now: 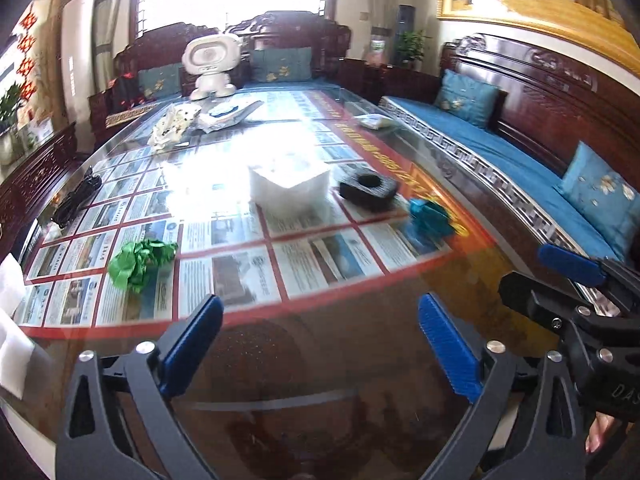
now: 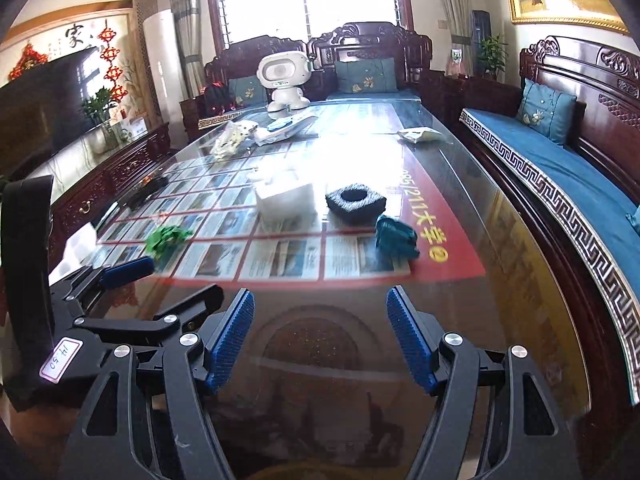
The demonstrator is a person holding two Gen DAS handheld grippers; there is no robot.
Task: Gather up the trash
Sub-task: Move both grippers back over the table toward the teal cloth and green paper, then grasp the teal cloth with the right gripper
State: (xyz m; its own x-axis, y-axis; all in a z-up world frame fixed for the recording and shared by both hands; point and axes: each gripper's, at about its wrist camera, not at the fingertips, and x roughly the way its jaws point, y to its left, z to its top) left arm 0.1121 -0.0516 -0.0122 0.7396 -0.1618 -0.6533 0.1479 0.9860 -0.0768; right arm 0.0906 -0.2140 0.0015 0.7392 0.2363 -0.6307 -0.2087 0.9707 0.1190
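Meanwhile, both the left gripper [image 1: 320, 344] and right gripper [image 2: 320, 336] hover wide open and empty short of the square white foam block [image 1: 289, 184], crumpled green paper [image 1: 140, 262] to its left, teal wad [image 1: 430, 218] to its right.

White foam pieces [image 1: 12, 320] cut off by left edge of left wrist view; shape unclear
Teal crumpled wad [image 1: 430, 216] motion-blurred in left view
Glare on glass tabletop [image 1: 360, 352] washes out white block [image 1: 288, 186] top and prints beneath
Black item [image 1: 76, 200] at far left edge: identity unclear
Right gripper [image 1: 560, 276] cut off by frame edge
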